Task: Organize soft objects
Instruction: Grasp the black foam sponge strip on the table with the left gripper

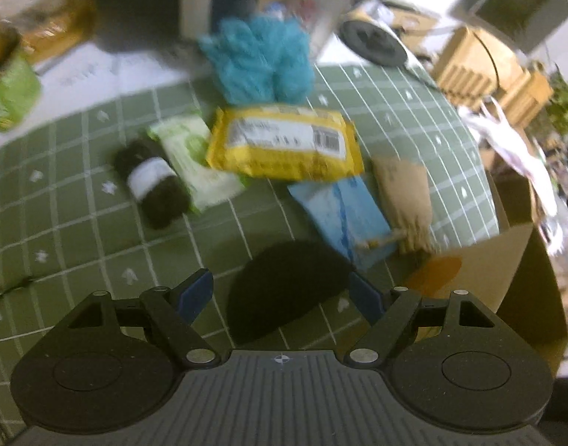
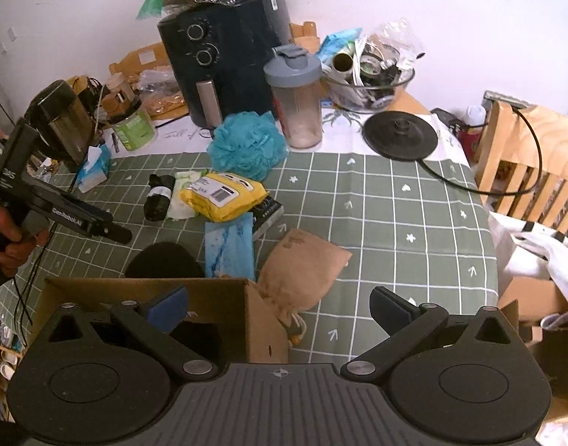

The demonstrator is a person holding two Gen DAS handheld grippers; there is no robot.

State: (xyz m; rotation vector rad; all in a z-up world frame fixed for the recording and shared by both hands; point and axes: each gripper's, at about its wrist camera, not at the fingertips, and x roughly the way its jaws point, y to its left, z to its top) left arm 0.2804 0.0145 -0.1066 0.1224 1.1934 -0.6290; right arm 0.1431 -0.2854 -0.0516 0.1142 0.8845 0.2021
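Soft items lie on the green checked tablecloth (image 2: 395,200): a teal bath pouf (image 1: 257,63) (image 2: 246,145), a yellow packet (image 1: 284,145) (image 2: 224,195), a white-green wipes pack (image 1: 194,160), a black roll with a white band (image 1: 152,182) (image 2: 158,197), a blue pack (image 1: 343,215) (image 2: 230,249), a brown drawstring pouch (image 1: 404,200) (image 2: 302,271) and a black soft pad (image 1: 284,290) (image 2: 163,260). My left gripper (image 1: 282,297) hangs open just above the black pad, its fingers either side. My right gripper (image 2: 280,308) is open over the cardboard box (image 2: 217,297), holding nothing.
At the back stand a dark air fryer (image 2: 228,63), a shaker bottle (image 2: 297,100), a glass bowl of clutter (image 2: 369,81), a black kettle base (image 2: 399,135) with its cord, and a green tub (image 2: 133,128). A wooden chair (image 2: 525,163) and white bag (image 2: 536,249) are right.
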